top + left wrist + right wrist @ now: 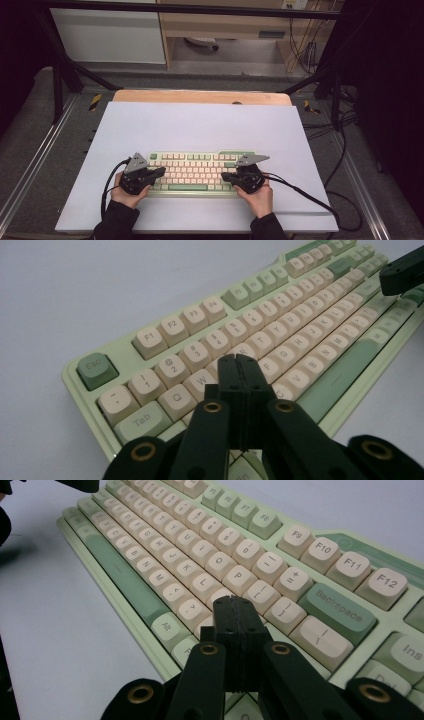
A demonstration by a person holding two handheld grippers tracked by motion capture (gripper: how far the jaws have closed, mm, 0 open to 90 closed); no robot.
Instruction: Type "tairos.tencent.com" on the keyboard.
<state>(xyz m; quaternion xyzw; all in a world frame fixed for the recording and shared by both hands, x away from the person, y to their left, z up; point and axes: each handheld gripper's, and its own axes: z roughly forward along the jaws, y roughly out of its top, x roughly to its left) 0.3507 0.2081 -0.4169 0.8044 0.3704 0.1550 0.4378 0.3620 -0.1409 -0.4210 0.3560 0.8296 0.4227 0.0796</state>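
A pale green keyboard (197, 172) with cream and green keys lies on the white sheet near the front of the table. My left gripper (161, 171) rests over its left end, jaws pressed together with nothing between them; in the left gripper view the left gripper (237, 359) hovers over the keyboard (260, 330) near the W and E keys. My right gripper (225, 176) sits over the right end, also shut and empty; in the right gripper view the right gripper (233, 601) is above the keyboard (210, 555) near the quote and Enter keys.
The white sheet (200, 125) covers a wooden table (200, 96). Black cables (320, 200) trail from the grippers across the sheet's right side and off its edge. Dark frame legs (57, 85) stand at the back corners. Bare sheet lies beyond the keyboard.
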